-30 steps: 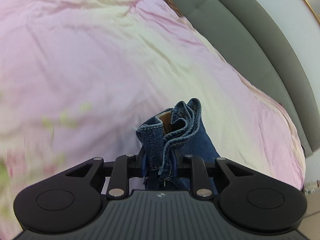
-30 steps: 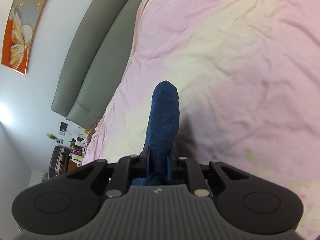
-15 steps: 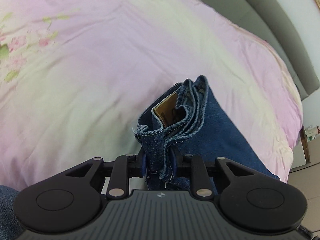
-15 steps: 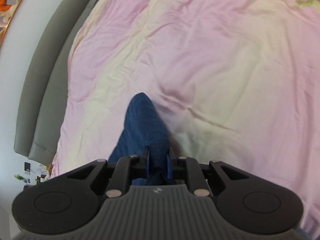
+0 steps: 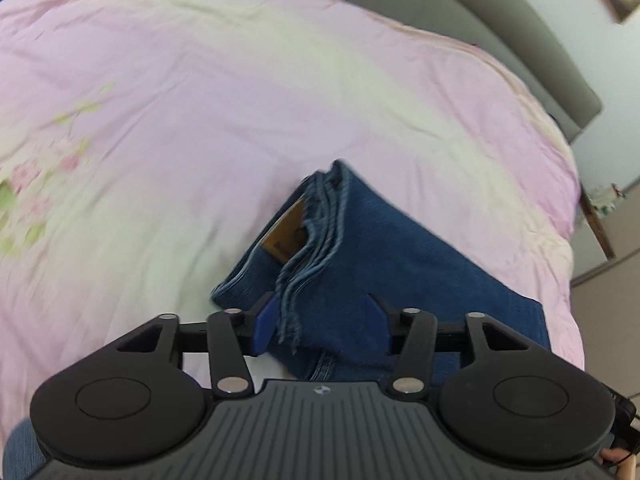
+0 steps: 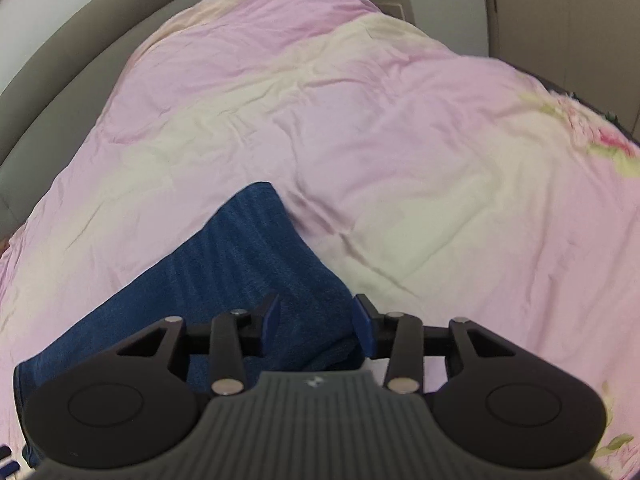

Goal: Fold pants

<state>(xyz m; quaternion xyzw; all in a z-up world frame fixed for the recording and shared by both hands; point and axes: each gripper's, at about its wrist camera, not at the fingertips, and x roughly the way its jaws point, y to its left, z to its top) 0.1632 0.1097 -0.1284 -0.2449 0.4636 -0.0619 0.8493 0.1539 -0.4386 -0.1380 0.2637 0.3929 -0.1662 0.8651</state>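
A pink and cream quilt (image 5: 240,112) covers the bed and fills most of both views, with a blurred flower print at its left edge in the left wrist view and at its right edge in the right wrist view. A grey headboard (image 5: 500,28) curves along the far side of the bed.

The pants (image 5: 384,248), blue denim, lie folded on the quilt in the near middle of both views. In the left wrist view the stacked waistband edges and a tan patch (image 5: 286,230) face up along the fold's left side, and the cloth spreads away to the right. In the right wrist view a plain folded corner points far, and the cloth runs off to the near left.

The left gripper (image 5: 323,322) has its jaws opening, standing well apart, with the denim's near edge between them and loose. The right gripper (image 6: 317,322) has its jaws opening too, less wide, with the denim between them, unpinched.
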